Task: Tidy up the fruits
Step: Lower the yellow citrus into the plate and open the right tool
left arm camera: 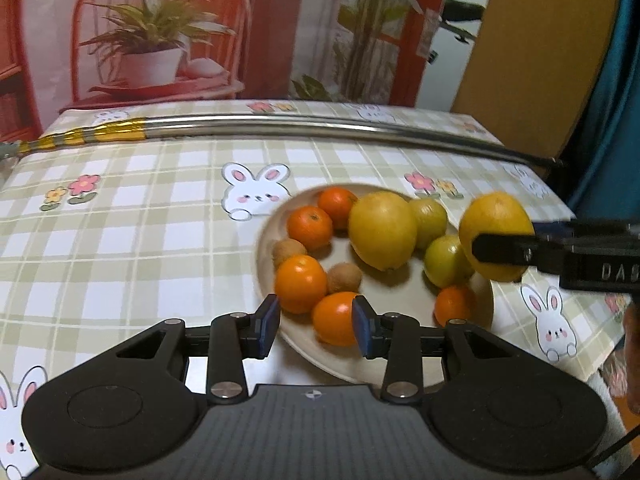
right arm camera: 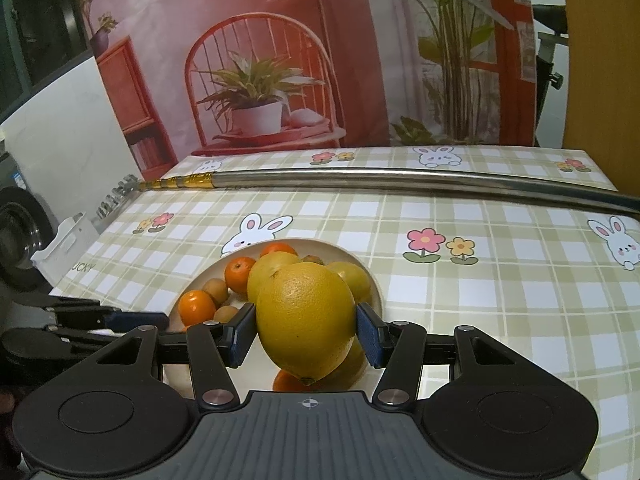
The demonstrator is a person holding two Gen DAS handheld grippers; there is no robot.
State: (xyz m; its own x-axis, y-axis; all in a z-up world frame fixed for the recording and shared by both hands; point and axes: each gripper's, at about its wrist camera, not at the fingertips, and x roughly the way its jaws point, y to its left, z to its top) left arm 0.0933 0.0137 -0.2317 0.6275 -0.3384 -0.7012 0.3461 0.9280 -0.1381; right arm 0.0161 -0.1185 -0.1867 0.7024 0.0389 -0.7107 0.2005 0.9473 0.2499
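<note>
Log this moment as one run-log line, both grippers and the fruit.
right gripper: shut on large yellow citrus, above plate | left gripper: open, empty, at plate's near rim | fruit on plate

A printed backdrop [right arm camera: 280, 60] is hanging behind the table [right arm camera: 460, 280], showing a red wire chair, a potted plant in a white pot and tall green stems against pink walls. A green-and-white checked tablecloth [left arm camera: 120, 248] with rabbits and flowers is covering the table. A long metal pole [right arm camera: 380, 180], wrapped in gold tape at its left end, is lying across the table's far side. A white panel [right arm camera: 60, 132] is leaning left of the backdrop, and a mustard-yellow panel [left arm camera: 540, 40] is standing to its right. Soft indoor light is falling evenly.
</note>
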